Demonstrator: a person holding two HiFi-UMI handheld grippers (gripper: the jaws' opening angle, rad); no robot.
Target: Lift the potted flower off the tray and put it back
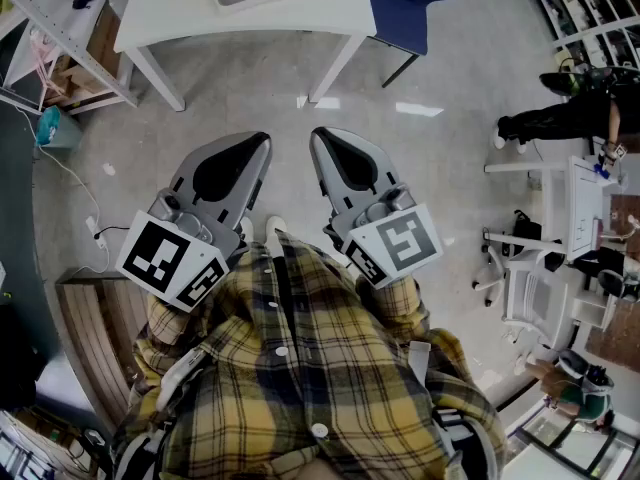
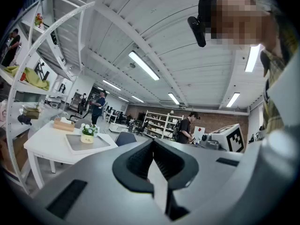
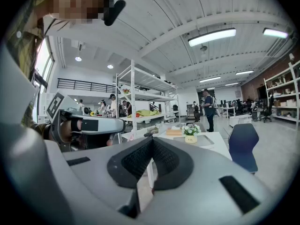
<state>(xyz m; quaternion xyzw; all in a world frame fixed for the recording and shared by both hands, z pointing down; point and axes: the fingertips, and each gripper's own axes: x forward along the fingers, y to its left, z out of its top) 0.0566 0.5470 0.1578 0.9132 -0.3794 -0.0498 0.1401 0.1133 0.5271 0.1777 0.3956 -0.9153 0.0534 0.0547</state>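
The potted flower [image 2: 87, 133], white blooms in a pale pot, stands on a grey tray [image 2: 93, 145] on a white table [image 2: 44, 146] some way ahead. In the right gripper view the same potted flower [image 3: 191, 133] and tray [image 3: 208, 140] appear further off. My left gripper [image 1: 262, 143] and right gripper [image 1: 318, 136] are held side by side close to my chest, pointing towards the table [image 1: 180, 13]. Both are far from the pot. The left gripper's [image 2: 153, 144] jaws are shut with nothing between them, and so are the right gripper's [image 3: 152, 142].
A blue chair [image 1: 410, 8] stands at the table's right corner. A metal shelf rack [image 1: 60, 38] is on the left. A wooden box [image 2: 63, 124] lies on the table behind the tray. A person [image 1: 570, 113] and white desks with chairs [image 1: 525, 278] are on the right.
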